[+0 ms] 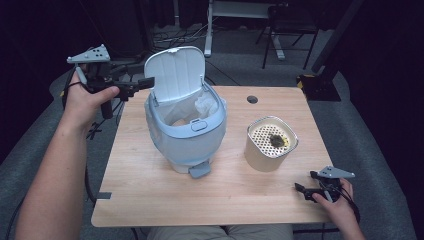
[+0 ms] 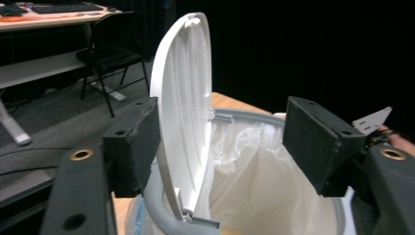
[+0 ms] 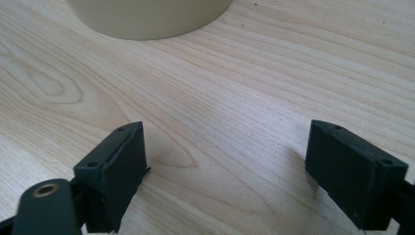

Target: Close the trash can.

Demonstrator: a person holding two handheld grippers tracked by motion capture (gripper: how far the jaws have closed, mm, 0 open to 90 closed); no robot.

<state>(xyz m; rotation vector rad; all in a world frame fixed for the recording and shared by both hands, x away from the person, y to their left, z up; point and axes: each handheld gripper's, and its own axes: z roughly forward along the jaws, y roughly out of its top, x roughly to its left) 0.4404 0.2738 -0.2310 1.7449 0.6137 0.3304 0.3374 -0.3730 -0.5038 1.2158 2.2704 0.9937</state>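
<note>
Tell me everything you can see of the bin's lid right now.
The lid is white plastic, rounded, ribbed on its inner face, hinged at the back of the pale blue bin. It stands open, nearly upright. The left gripper straddles its edge, one pad against its outer face, jaws not clamped. A white liner bag sits below.

I am in a lab or studio: black curtains (image 1: 390, 75) hang around me, cables (image 1: 175, 35) run across the grey carpet (image 1: 350, 125), and a white desk (image 2: 44, 19) and folding chair (image 2: 115, 58) stand behind my wooden surface (image 1: 150, 190).
</note>
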